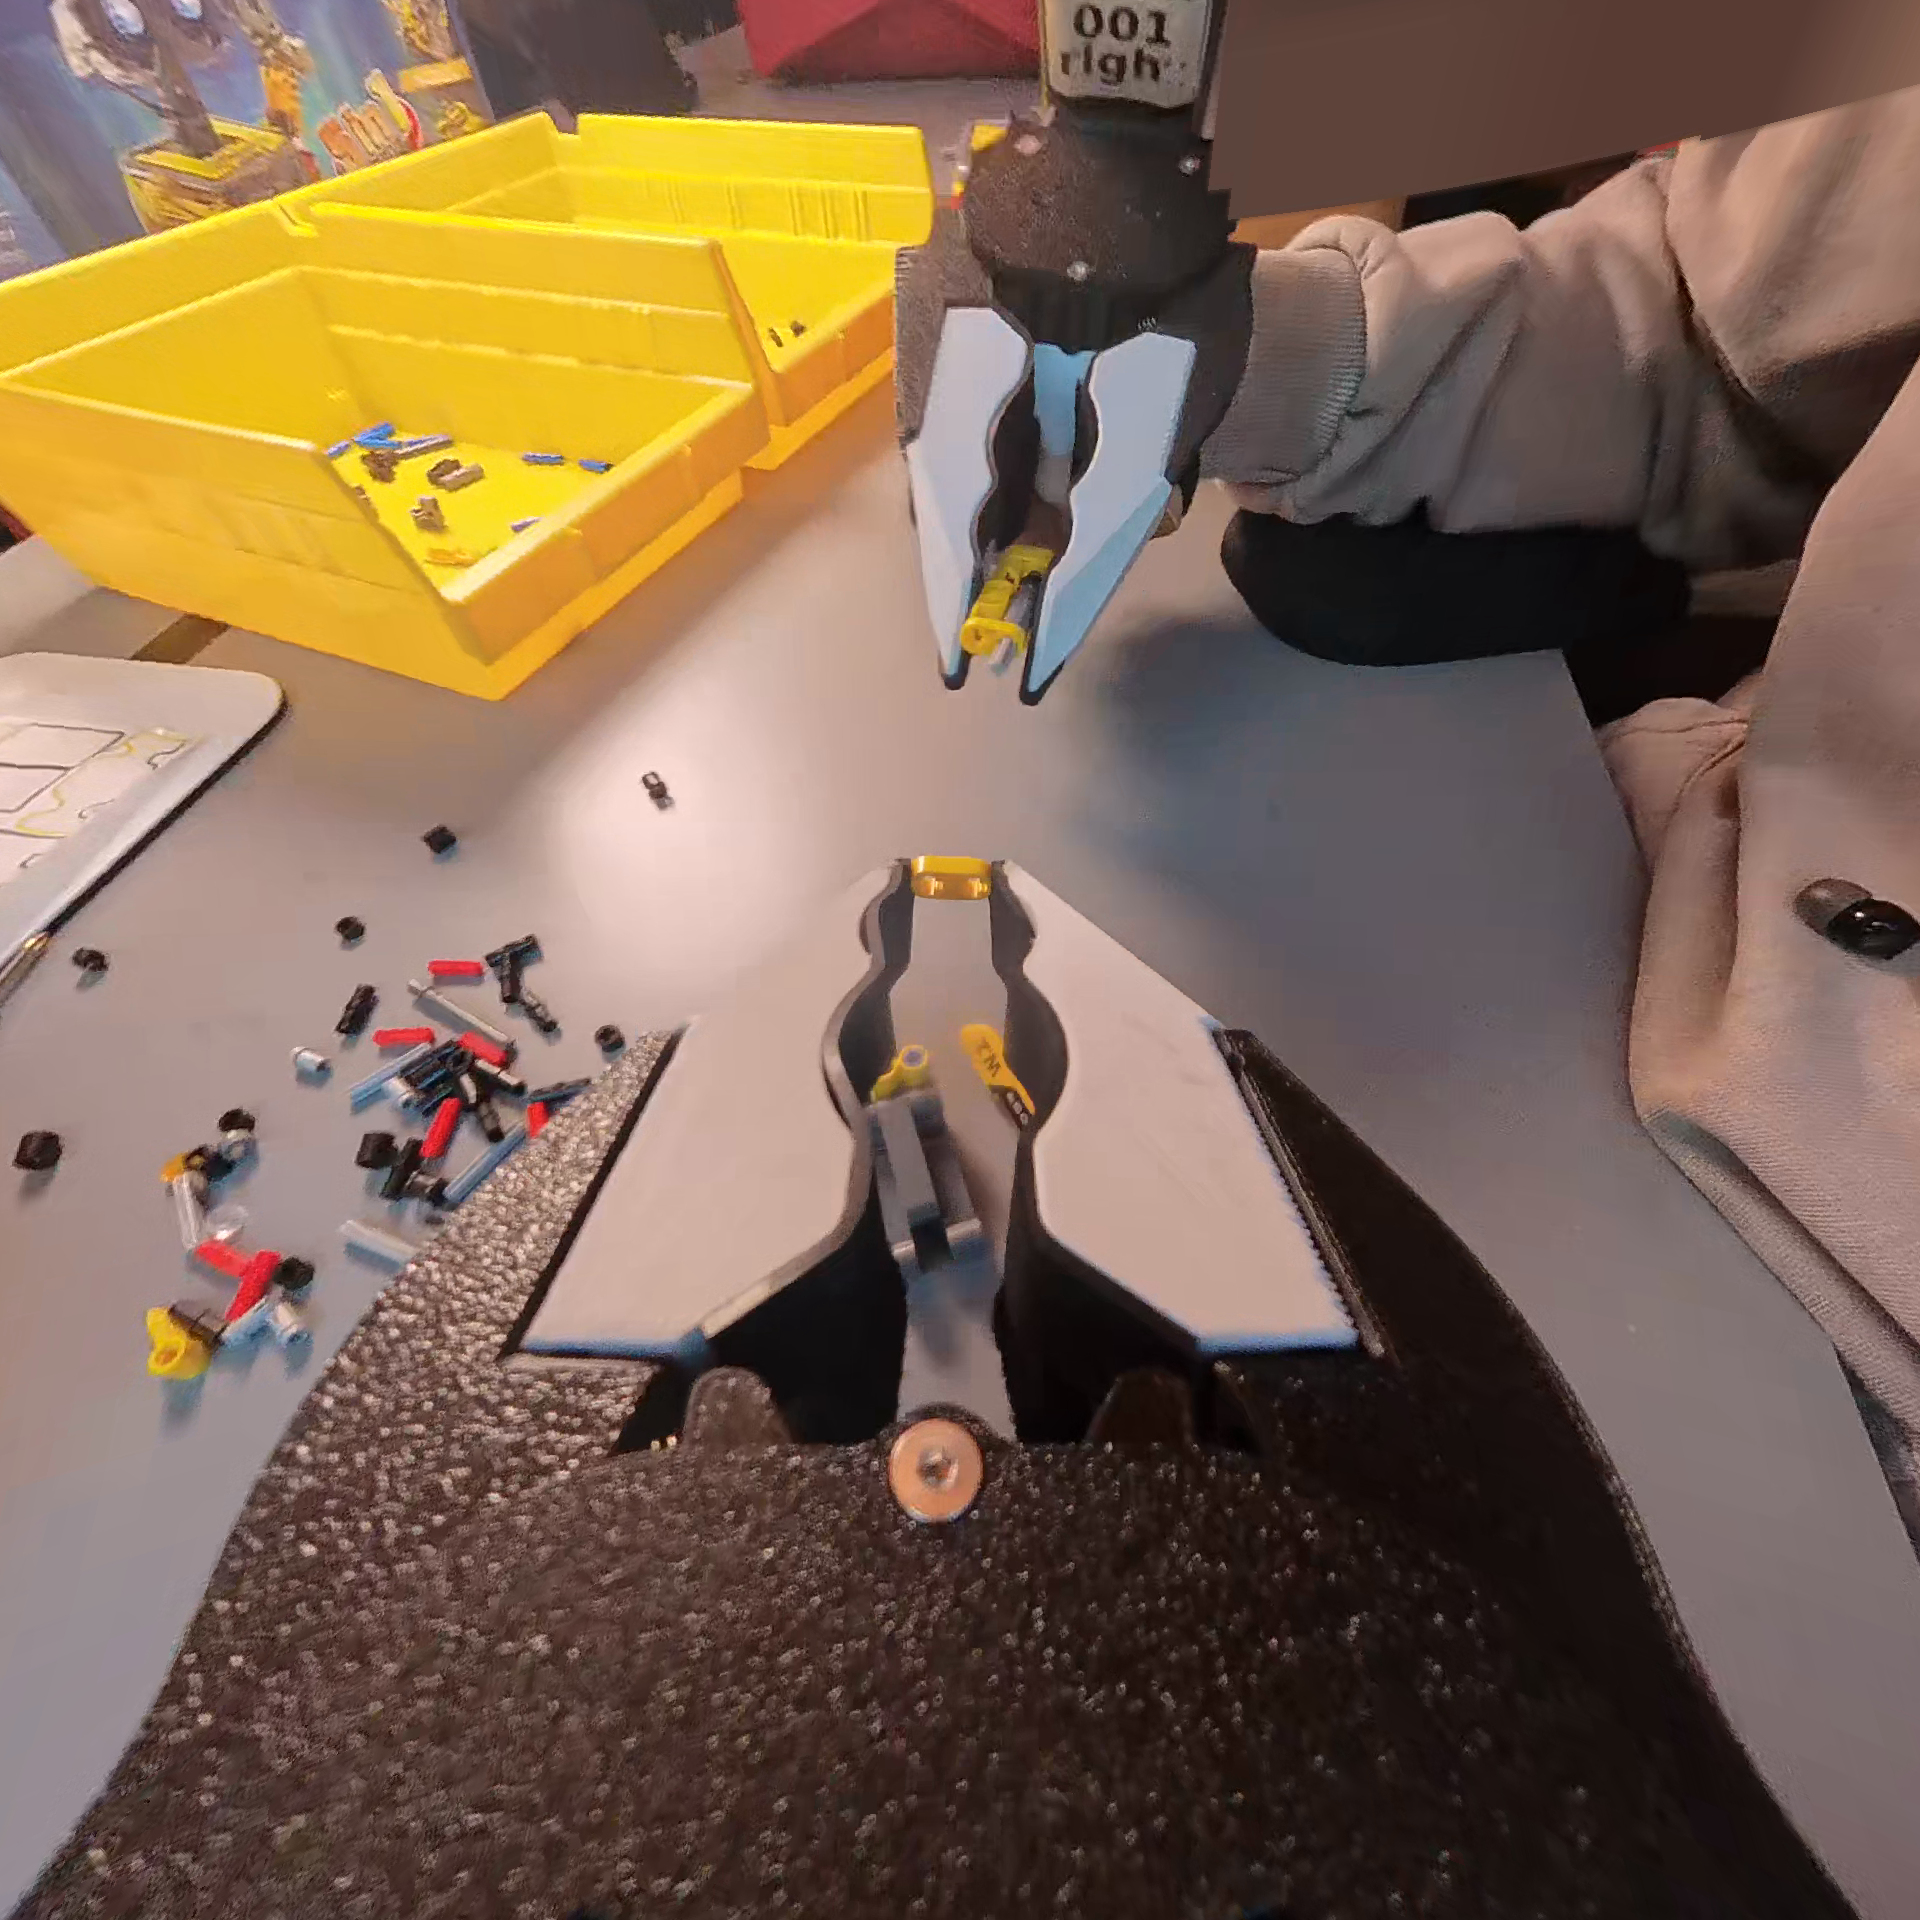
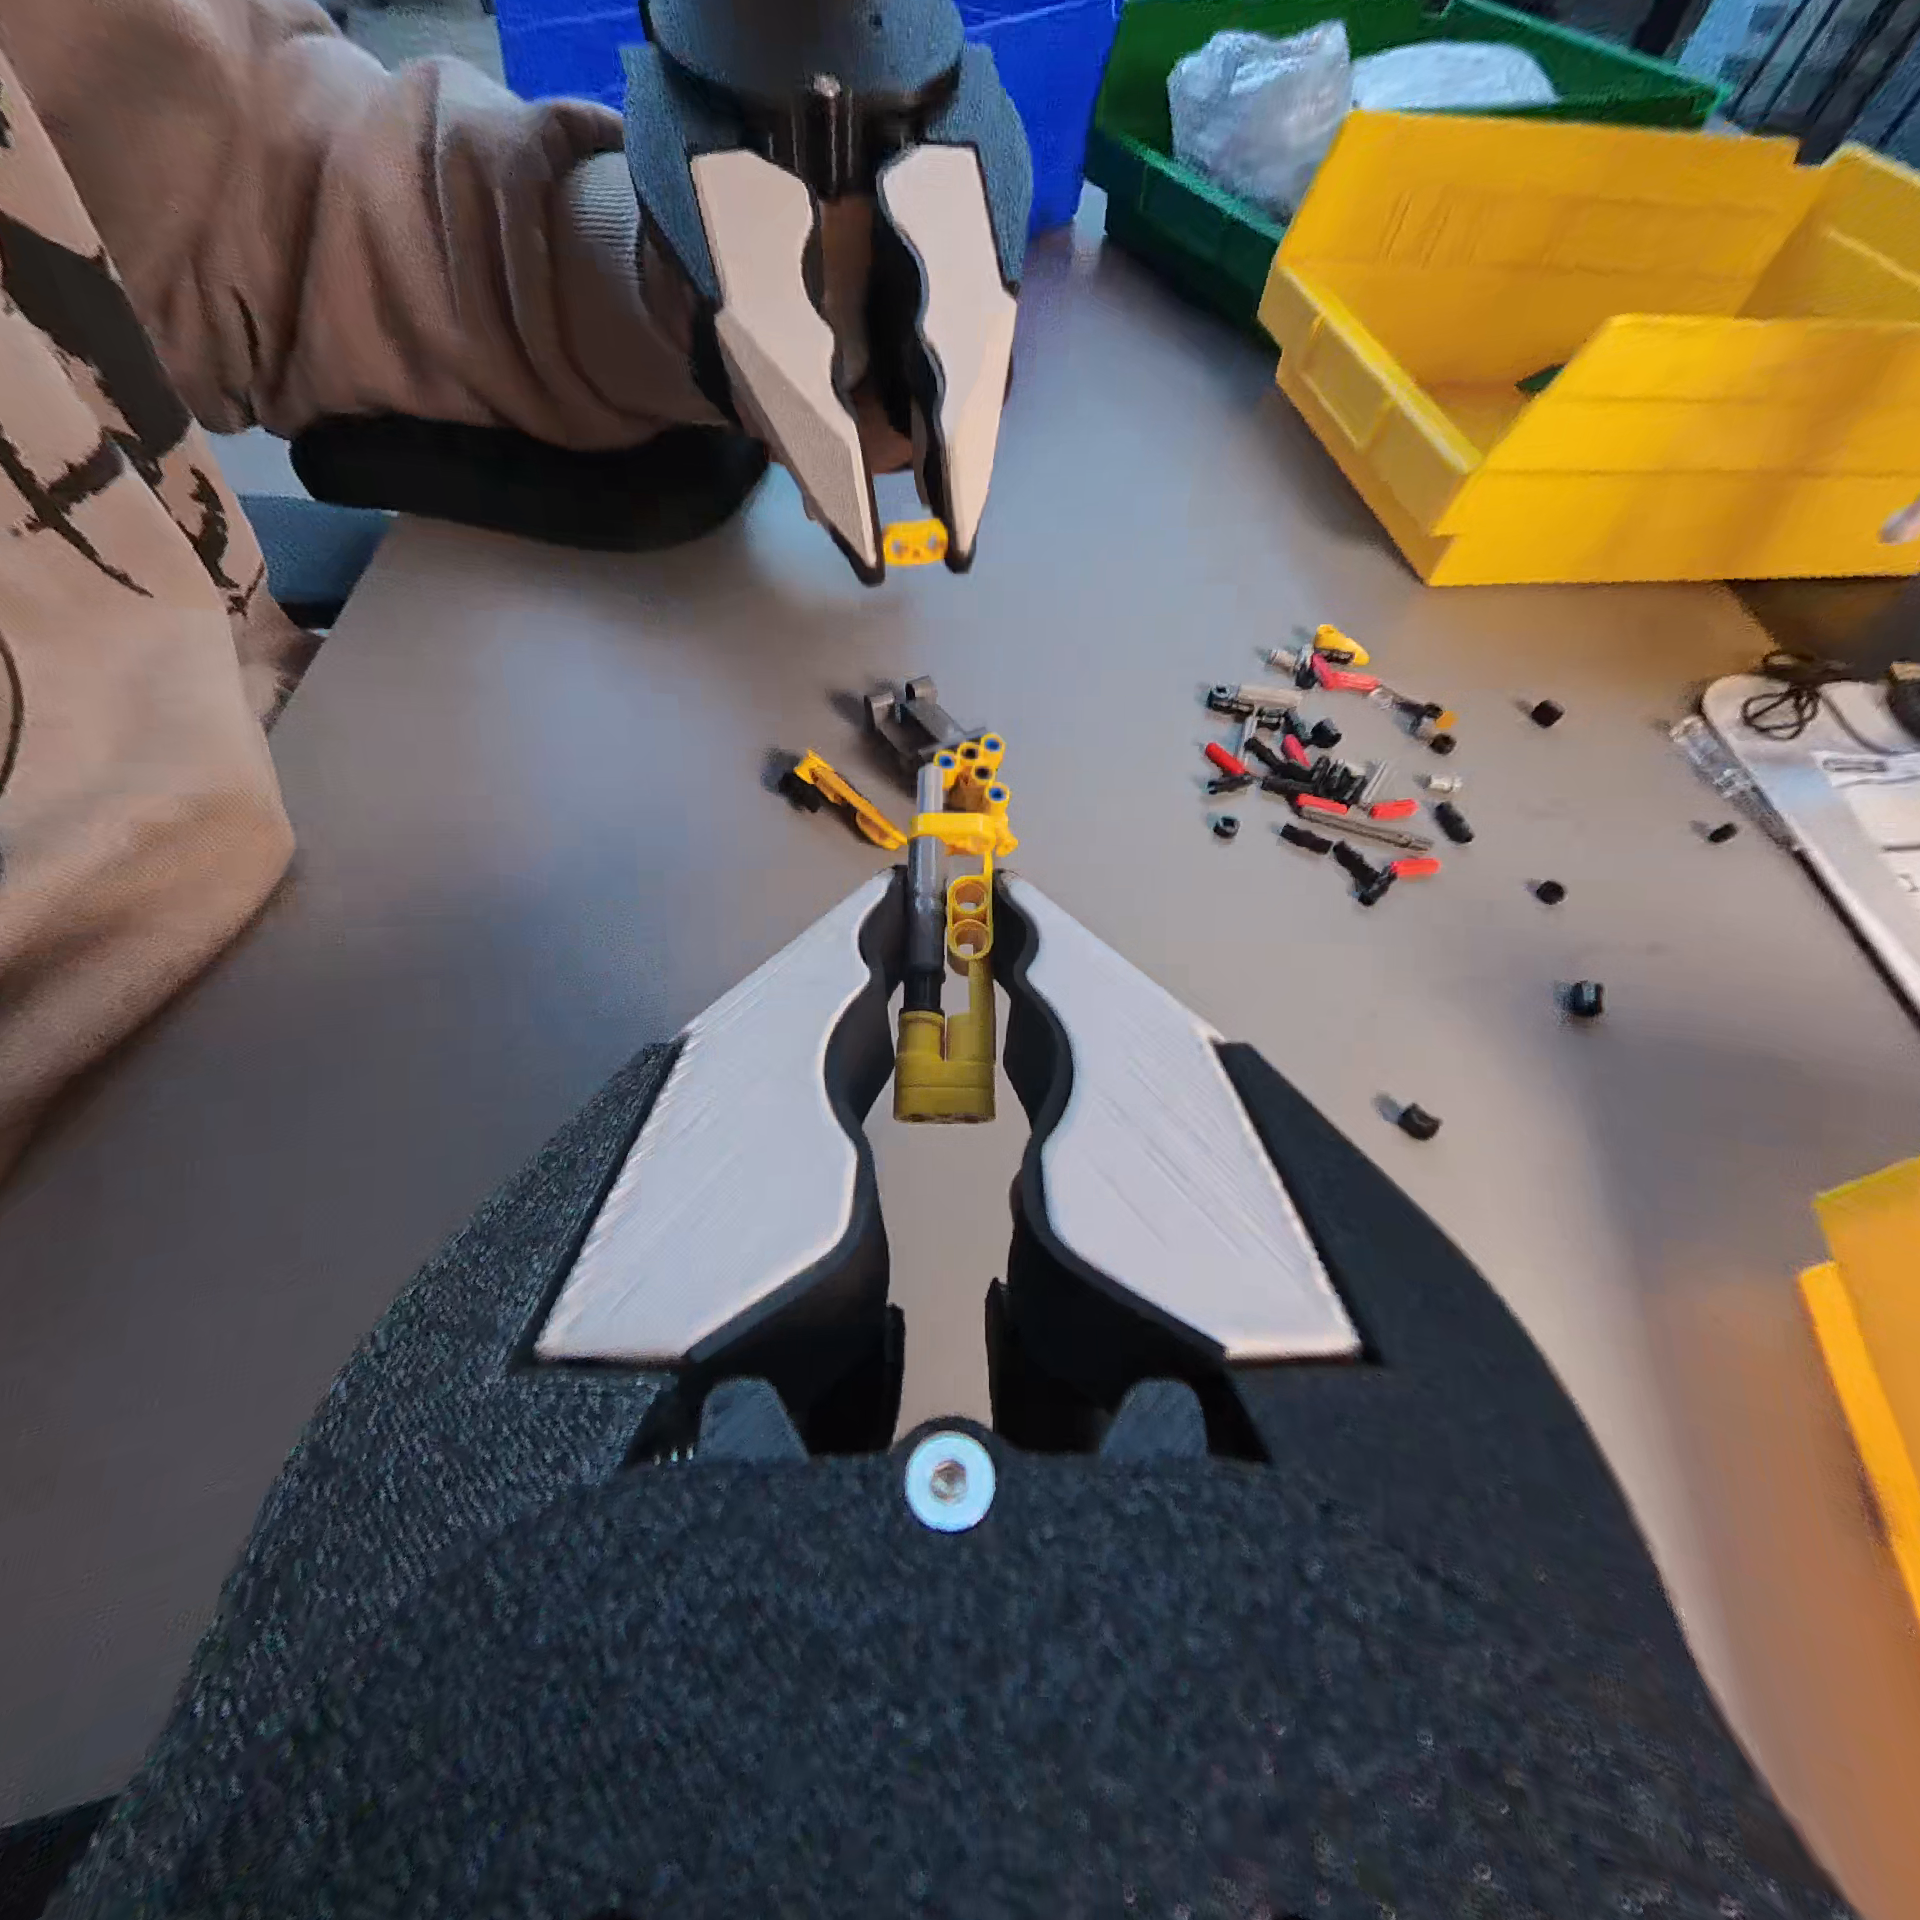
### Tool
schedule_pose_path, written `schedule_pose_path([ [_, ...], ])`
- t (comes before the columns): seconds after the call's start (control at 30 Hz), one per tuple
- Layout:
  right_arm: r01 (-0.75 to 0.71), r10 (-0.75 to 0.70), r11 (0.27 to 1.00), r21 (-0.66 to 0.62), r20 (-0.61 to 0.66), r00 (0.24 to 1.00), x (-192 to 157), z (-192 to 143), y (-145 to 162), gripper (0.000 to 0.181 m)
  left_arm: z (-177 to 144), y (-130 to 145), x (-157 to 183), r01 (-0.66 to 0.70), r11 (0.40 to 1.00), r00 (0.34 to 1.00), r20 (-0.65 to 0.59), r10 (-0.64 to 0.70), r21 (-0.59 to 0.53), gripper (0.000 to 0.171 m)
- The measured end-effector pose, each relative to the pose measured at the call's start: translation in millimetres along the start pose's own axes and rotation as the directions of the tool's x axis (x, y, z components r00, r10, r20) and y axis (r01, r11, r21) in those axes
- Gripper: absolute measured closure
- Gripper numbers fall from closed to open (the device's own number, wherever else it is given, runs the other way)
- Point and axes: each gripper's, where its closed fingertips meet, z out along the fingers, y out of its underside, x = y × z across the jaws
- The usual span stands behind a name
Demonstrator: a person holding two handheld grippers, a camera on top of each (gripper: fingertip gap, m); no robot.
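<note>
The left gripper [image 1: 953,871] pinches a small yellow link [image 1: 951,876] at its tips, held above the table [image 1: 1299,831]. The right gripper [image 2: 943,883] clamps a yellow-and-grey assembly [image 2: 951,997] lengthwise, so its end points at the link. Loose pieces [image 2: 1330,758] lie beside, and yellow bins [image 1: 364,416] stand behind.

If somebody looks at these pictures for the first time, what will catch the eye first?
First, the two grippers facing each other above the grey table: the left gripper pinches a small yellow link, the right gripper clamps a yellow-and-grey assembly. Next, the yellow bins behind, and the loose small parts scattered beside them.
</note>
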Motion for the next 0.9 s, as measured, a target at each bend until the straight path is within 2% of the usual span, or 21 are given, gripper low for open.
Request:
schedule_pose_path([
  [0.1, 0.038, -0.038, 0.999, -0.034, 0.024, 0.999, -9.6, 13.1, 0.0, 0.169, 16.4, 6.0, 7.0, -0.020, 0.999, 0.999, -0.026, 0.019, -0.050, 0.157],
  [0.2, 0.055, -0.051, 0.991, -0.118, 0.039, 0.998, -14.6, 19.5, 21.0, 0.168, 24.5, 21.5, 10.2, -0.020, 0.992, 0.999, -0.037, 0.015, -0.122, 0.156],
  [0.33, 0.068, -0.061, 0.986, -0.152, 0.052, 0.997, -17.2, 21.2, 27.0, 0.168, 42.2, 44.2, 23.9, -0.080, 0.959, 0.996, -0.065, 0.065, -0.273, 0.156],
  [0.43, 0.080, -0.069, 0.980, -0.181, 0.067, 0.995, -21.8, 24.8, 32.6, 0.169, 53.5, 50.5, 28.1, -0.107, 0.939, 0.994, -0.066, 0.090, -0.327, 0.157],
  [0.53, 0.098, -0.085, 0.973, -0.210, 0.071, 0.994, -24.5, 28.1, 38.0, 0.169, 55.3, 41.7, 32.5, -0.095, 0.954, 0.994, -0.083, 0.075, -0.286, 0.148],
  [0.63, 0.099, -0.084, 0.975, -0.199, 0.082, 0.993, -28.6, 31.6, 35.3, 0.169, 52.9, 25.2, 34.9, -0.081, 0.974, 0.995, -0.082, 0.065, -0.211, 0.147],
  [0.77, 0.113, -0.096, 0.978, -0.178, 0.099, 0.990, -35.6, 38.4, 28.8, 0.169, 54.2, 21.3, 39.7, -0.097, 0.976, 0.993, -0.088, 0.082, -0.194, 0.155],
  [0.9, 0.112, -0.095, 0.980, -0.163, 0.112, 0.989, -39.7, 39.5, 25.3, 0.169, 54.4, 22.7, 41.5, -0.105, 0.973, 0.991, -0.105, 0.085, -0.204, 0.157],
])
